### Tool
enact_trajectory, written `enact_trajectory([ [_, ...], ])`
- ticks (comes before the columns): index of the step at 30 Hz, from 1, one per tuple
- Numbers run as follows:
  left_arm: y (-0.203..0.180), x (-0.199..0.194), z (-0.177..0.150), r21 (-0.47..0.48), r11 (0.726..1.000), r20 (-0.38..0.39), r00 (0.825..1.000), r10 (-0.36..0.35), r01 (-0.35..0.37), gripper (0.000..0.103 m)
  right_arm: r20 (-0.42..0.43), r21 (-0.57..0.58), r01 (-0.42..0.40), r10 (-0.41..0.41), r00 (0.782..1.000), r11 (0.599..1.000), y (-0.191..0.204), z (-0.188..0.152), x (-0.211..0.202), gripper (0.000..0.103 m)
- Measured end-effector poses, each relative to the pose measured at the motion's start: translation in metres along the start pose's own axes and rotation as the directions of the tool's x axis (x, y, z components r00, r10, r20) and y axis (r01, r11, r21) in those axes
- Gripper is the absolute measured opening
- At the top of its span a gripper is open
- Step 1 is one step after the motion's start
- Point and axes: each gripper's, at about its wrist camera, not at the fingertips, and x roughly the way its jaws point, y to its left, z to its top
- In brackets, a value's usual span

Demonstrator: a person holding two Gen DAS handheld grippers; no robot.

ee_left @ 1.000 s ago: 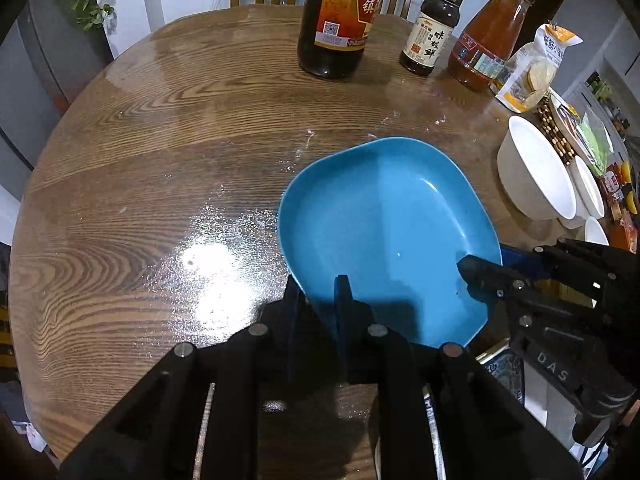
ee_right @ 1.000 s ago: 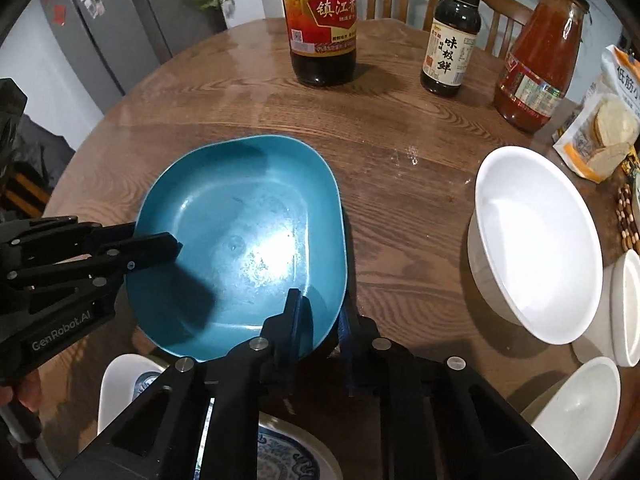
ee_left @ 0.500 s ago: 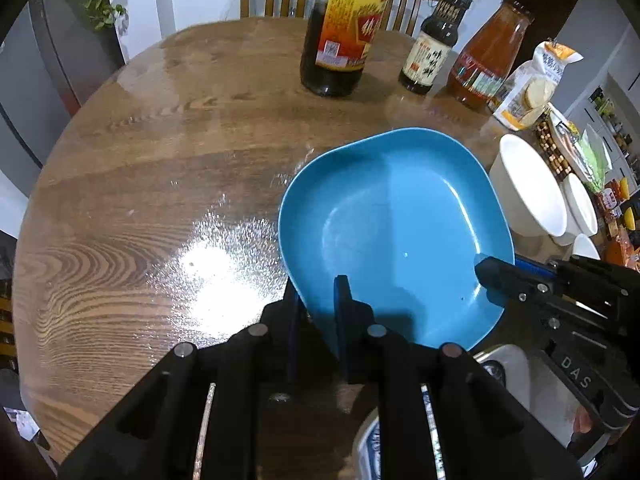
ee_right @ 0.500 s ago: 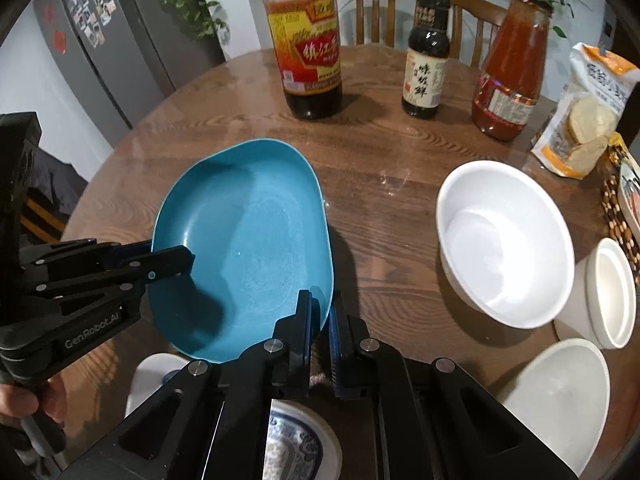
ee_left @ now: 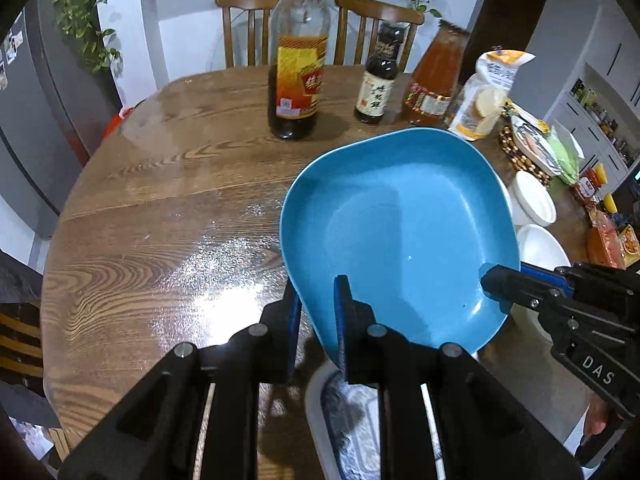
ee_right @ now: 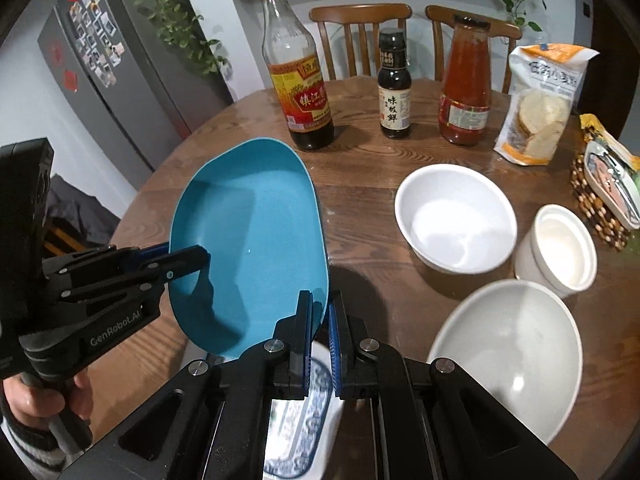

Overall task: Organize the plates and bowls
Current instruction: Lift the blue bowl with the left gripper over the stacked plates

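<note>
The rounded-square blue plastic plate (ee_left: pixel 400 236) has been raised off the round wooden tabletop (ee_left: pixel 160 216) since a second ago; its near rim is clenched by the left gripper (ee_left: pixel 316 304) at 6 o'clock and the right gripper (ee_right: pixel 319 312) at 4; the blue-patterned white plate (ee_right: pixel 296 420) beneath appears the stacking target.

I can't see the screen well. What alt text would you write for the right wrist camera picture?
A blue, rounded-square plate is held tilted above a round wooden table, gripped on its near rim by the right gripper and on its left rim by the left gripper. To the right sit three white bowls; three sauce bottles stand behind, and a blue-patterned white dish lies below.
</note>
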Motion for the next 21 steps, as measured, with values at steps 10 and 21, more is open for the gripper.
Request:
enact_trajectory([
  [10,-0.016,-0.023,-0.017,0.021,1.000,0.022,1.000,0.018,-0.018,0.015,0.012,0.000,-0.023,0.023,1.000,1.000,0.000,-0.024,-0.022,0.009],
  [21,-0.030,-0.037,-0.036,0.022,0.999,0.022,0.999,0.049,-0.049,0.015,-0.002,-0.016,-0.049,0.049,0.999,0.999,0.001,-0.046,-0.034,0.009],
])
